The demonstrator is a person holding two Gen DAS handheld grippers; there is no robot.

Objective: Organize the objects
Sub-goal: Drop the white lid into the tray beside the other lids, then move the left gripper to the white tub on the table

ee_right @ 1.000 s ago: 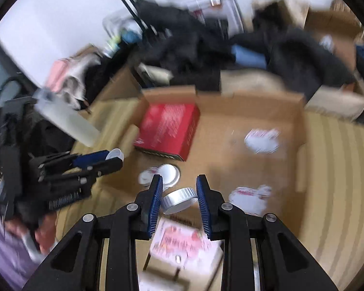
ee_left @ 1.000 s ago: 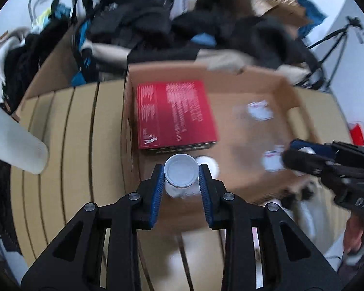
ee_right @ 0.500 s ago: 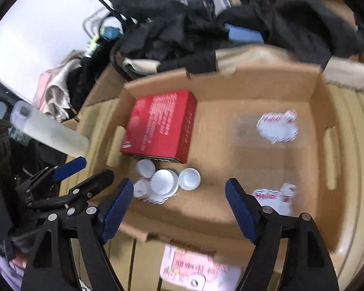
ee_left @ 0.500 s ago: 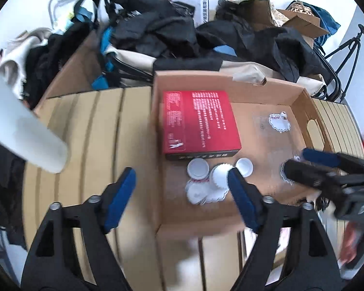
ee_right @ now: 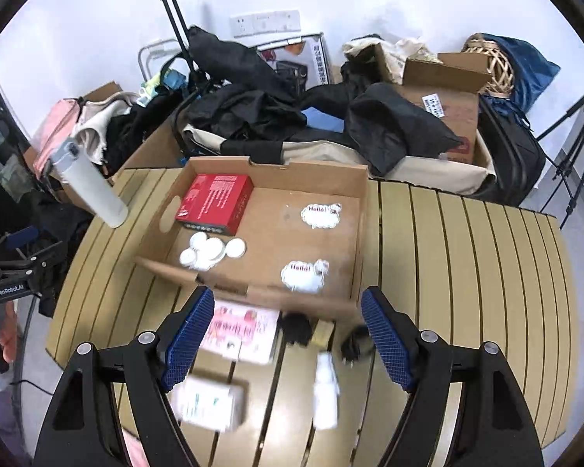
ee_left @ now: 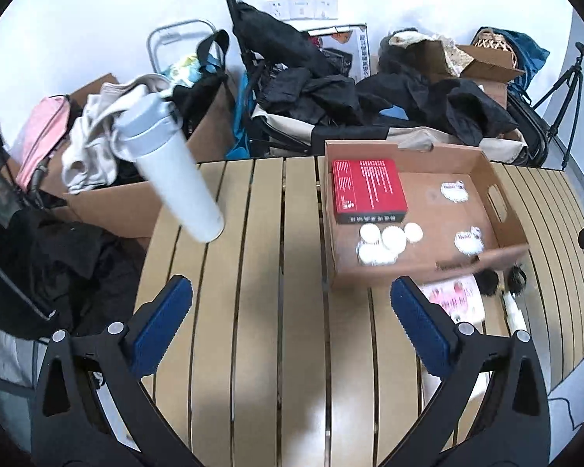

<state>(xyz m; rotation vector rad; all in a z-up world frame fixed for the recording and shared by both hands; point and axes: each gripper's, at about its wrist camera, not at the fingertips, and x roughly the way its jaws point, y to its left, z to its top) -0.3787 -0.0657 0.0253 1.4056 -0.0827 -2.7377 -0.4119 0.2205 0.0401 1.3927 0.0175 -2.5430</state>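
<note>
Both grippers have let go of their white jars and pulled back from the cardboard box (ee_right: 249, 292): the left gripper (ee_left: 292, 323) and the right gripper (ee_right: 288, 340) now stand wide and empty. The jars (ee_right: 210, 251) sit clustered inside the box, just in front of the red carton (ee_right: 214, 202). I judge this drop done, with the pink card (ee_right: 241, 330), small boxes and white bottle (ee_right: 325, 393) on the table in front of the box still to sort.

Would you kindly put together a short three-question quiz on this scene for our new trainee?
1. True or false: the left gripper holds a white jar.
2. What lies right beside the red box in the cardboard box: A) white jars, B) a spray bottle, C) a white tumbler?
3. Fill in: the spray bottle lies on the ____, outside the box.

Key: 1 false, both grippers are open and empty; 2 A; 3 table.
</note>
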